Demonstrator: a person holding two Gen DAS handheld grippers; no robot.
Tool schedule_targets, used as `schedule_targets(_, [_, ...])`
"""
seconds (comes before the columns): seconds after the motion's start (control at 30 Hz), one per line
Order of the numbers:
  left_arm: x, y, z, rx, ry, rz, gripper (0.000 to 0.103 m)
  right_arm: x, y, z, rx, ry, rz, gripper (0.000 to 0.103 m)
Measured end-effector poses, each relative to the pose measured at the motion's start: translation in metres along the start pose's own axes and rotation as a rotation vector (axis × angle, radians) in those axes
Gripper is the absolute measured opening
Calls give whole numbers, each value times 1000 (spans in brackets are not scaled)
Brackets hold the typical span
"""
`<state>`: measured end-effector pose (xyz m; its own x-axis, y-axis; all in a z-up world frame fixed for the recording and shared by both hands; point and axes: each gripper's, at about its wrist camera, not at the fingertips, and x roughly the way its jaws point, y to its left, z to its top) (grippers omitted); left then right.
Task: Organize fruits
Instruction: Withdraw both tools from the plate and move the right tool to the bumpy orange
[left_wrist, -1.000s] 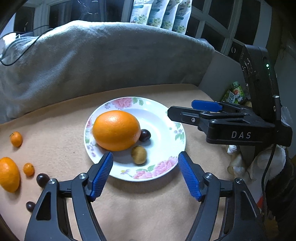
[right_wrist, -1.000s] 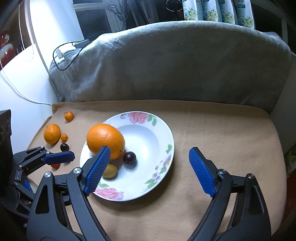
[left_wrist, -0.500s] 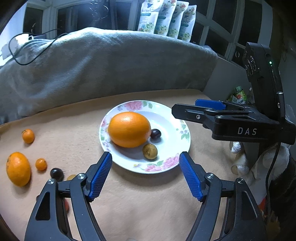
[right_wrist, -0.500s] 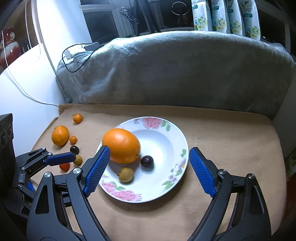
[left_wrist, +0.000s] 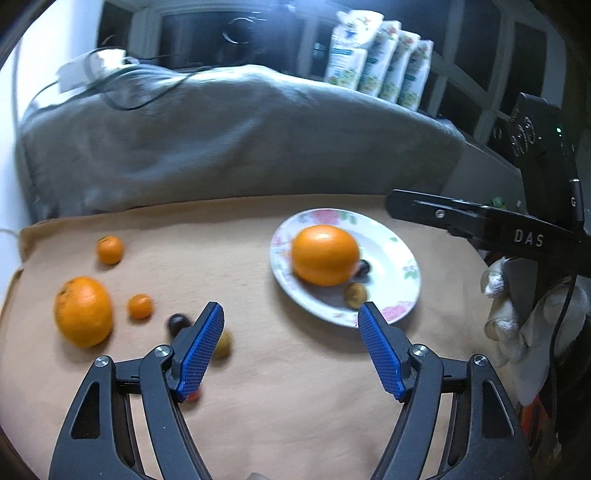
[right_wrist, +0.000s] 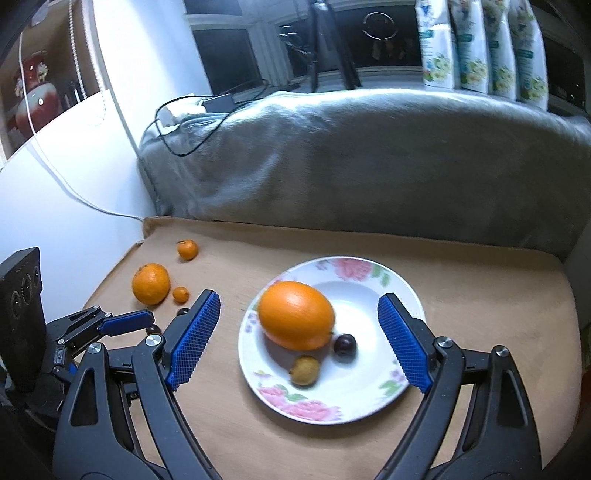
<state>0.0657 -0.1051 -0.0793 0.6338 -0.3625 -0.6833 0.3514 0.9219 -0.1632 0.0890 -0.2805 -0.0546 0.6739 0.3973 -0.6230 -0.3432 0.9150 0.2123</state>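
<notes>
A floral white plate (left_wrist: 399, 254) (right_wrist: 369, 295) holds a big orange (left_wrist: 324, 254) (right_wrist: 295, 314), a dark plum (right_wrist: 345, 344) and a brownish longan (right_wrist: 304, 370). Loose on the tan cloth to the left lie a medium orange (left_wrist: 83, 311) (right_wrist: 150, 283), two small kumquats (left_wrist: 109, 250) (left_wrist: 140, 306), a dark plum (left_wrist: 178, 322) and a brownish fruit (left_wrist: 222, 343). My left gripper (left_wrist: 290, 350) is open and empty, above the cloth left of the plate. My right gripper (right_wrist: 299, 339) is open and empty, over the plate.
A grey blanket-covered cushion (left_wrist: 221, 140) rises behind the cloth. White packets (right_wrist: 480, 48) stand on the sill behind. A white wall with a cable (right_wrist: 74, 184) bounds the left. The cloth's right edge drops off beside a gloved hand (left_wrist: 517, 314).
My left gripper has swung left, away from the plate toward the loose fruits. My right gripper has moved in over the plate. Both stay open.
</notes>
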Motion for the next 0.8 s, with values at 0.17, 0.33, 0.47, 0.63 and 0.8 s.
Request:
schedule_targets(0.17, [-10, 32, -9, -53, -3, 49, 75, 14, 19, 8, -31, 17, 30, 90])
schedule_targets(0.33, [-20, 65, -18, -118, -11, 99, 75, 30, 41, 16, -59, 38, 77, 90])
schedule_targets(0.47, [-28, 88, -24, -173, -21, 128, 75, 46, 59, 22, -90, 60, 111, 90])
schedule_targets(0.63, [-34, 114, -29, -236, -34, 156, 75, 69, 77, 28, -101, 97, 156, 96])
schedule_targets(0.8, [-34, 135, -35, -288, -32, 172, 75, 92, 97, 28, -116, 147, 196, 96])
